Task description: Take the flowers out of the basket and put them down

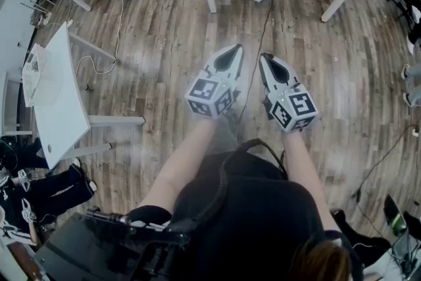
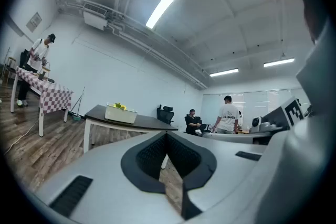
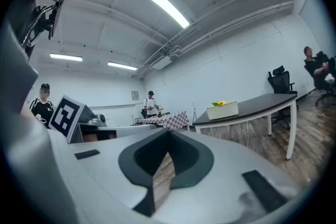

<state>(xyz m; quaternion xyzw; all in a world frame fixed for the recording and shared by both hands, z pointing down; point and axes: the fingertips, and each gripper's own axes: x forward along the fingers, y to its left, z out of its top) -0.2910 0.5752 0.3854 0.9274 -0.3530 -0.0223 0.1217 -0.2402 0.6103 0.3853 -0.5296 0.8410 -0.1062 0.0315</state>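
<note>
Standing well back from the table (image 2: 137, 121), the person holds the left tool (image 1: 231, 57) and the right tool (image 1: 269, 66) level, side by side above the wooden floor (image 1: 164, 43). Both tools have their jaws pressed together, with nothing between them. The basket (image 2: 121, 114) sits on the table, far ahead of both tools, and the flowers (image 2: 119, 106) show yellow and green above its rim. Assessment: no part of the task appears done; the flowers are not yet out. Outstanding: approach the table, spread the jaws, grip the flowers, lift them clear, set them down
</note>
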